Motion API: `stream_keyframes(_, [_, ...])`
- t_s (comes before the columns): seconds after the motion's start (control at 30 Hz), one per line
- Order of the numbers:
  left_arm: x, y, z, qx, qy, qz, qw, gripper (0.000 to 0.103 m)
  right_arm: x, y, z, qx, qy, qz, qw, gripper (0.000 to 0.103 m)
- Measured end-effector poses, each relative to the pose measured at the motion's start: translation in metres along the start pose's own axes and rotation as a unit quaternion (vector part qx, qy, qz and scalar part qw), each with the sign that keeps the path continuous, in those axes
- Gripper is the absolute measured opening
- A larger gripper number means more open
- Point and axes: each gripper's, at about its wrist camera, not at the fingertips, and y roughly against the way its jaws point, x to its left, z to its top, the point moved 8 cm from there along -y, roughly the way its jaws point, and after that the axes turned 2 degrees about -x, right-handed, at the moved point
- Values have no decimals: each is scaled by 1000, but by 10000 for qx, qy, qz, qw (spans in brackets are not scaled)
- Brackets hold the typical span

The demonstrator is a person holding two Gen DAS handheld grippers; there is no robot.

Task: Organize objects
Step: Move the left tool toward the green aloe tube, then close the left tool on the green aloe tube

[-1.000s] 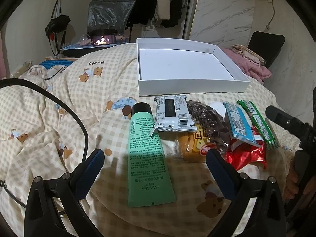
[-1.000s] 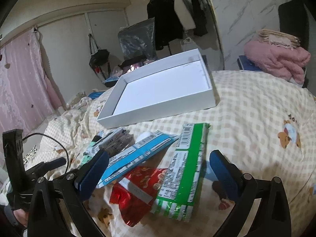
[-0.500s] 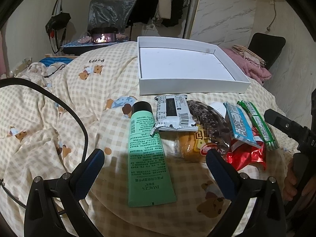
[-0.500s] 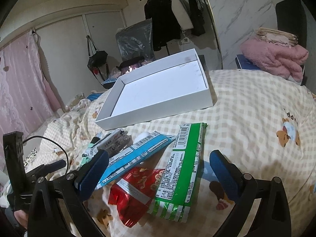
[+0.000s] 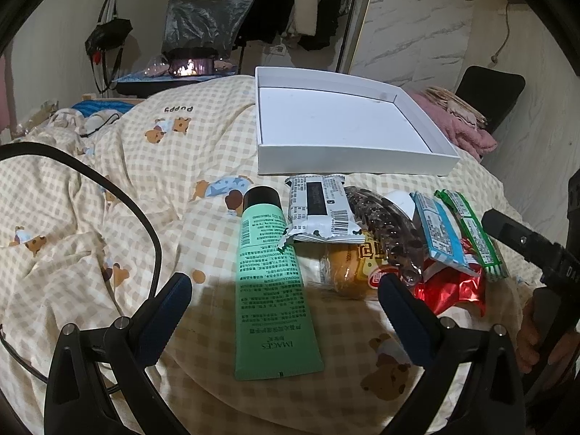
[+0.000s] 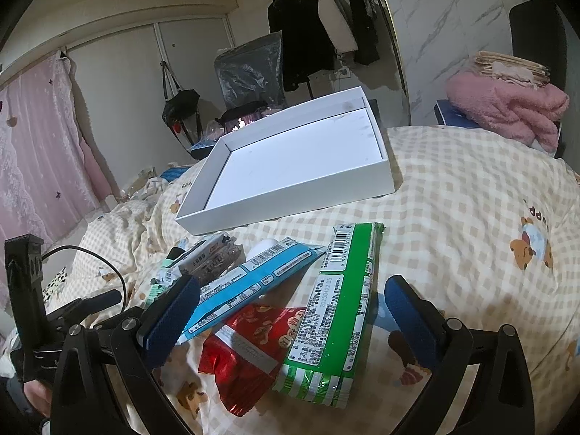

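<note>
From my left wrist camera, my left claw [image 5: 281, 291] hangs spread wide over the bed [image 5: 119, 188] with nothing between its blue pads. Between them lies the green tube [image 5: 270, 286], black cap pointing away from me, flat on the checked bear-print quilt. Just beyond its cap end sits the grey-and-white snack packet [image 5: 320, 214], overlapping the tube's edge. To the right of that come a yellow wrapped bun [image 5: 349, 272], a dark clear-wrapped piece [image 5: 384, 224] lying across it, then the blue packet [image 5: 440, 233], the green packet [image 5: 471, 233] and a crumpled red packet [image 5: 453, 290] beneath them. The white box [image 5: 348, 161] stands farther back, open side up, nothing inside. At the far right edge my right claw's black frame shows.

From my right wrist camera, my right claw [image 6: 291, 308] is also spread wide and grips nothing. The green packet [image 6: 337, 311] lies between its pads, printed back up, its lower end resting on the red packet [image 6: 246, 348]. The blue packet [image 6: 250, 282] lies just left, touching my left pad, partly over the red one. The white box [image 6: 290, 195] sits beyond the pile on the quilt. A pink blanket [image 6: 507, 105] is heaped at the far right.
</note>
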Motion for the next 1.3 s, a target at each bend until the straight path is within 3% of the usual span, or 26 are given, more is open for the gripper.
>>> stream_keyframes(0.07, [5, 1, 7, 55, 158, -36, 9999, 102, 0, -1, -1, 1, 7, 6, 10000, 102])
stream_keyframes(0.13, [7, 3, 13, 77, 267, -141, 9995, 94, 0, -1, -1, 2, 6, -9, 10000, 102])
stream_keyframes(0.27, [15, -11, 15, 517, 405, -24, 9978, 58, 0, 0, -2, -12, 10, -14, 10000, 102])
stream_keyframes(0.43, [20, -37, 1, 1154, 559, 23, 9917, 60, 3, 0, -3, 11, 108, -3, 9999, 102])
stream_keyframes(0.5, [22, -43, 0, 1322, 603, 103, 9893, 87, 4, 0, -3, 10, 146, -2, 9999, 102])
stream_keyframes(0.73, [23, -62, -4, 1613, 704, -17, 9844, 85, 5, -2, -6, 42, 181, -8, 9998, 102])
stream_keyframes(0.8, [25, -61, -6, 1636, 807, -77, 9832, 63, 5, -2, -5, 36, 184, -4, 9998, 102])
stream_keyframes(0.9, [27, -58, -7, 1540, 910, -180, 9837, 54, 5, -2, -5, 26, 184, -6, 9998, 102])
stream_keyframes(1.03, [26, -54, -6, 1339, 926, -259, 9863, 53, 5, -3, -5, 50, 168, 0, 9998, 102])
stream_keyframes(1.3, [24, -67, -17, 1483, 810, -123, 9855, 59, 5, -4, -6, 84, 207, 4, 9998, 102])
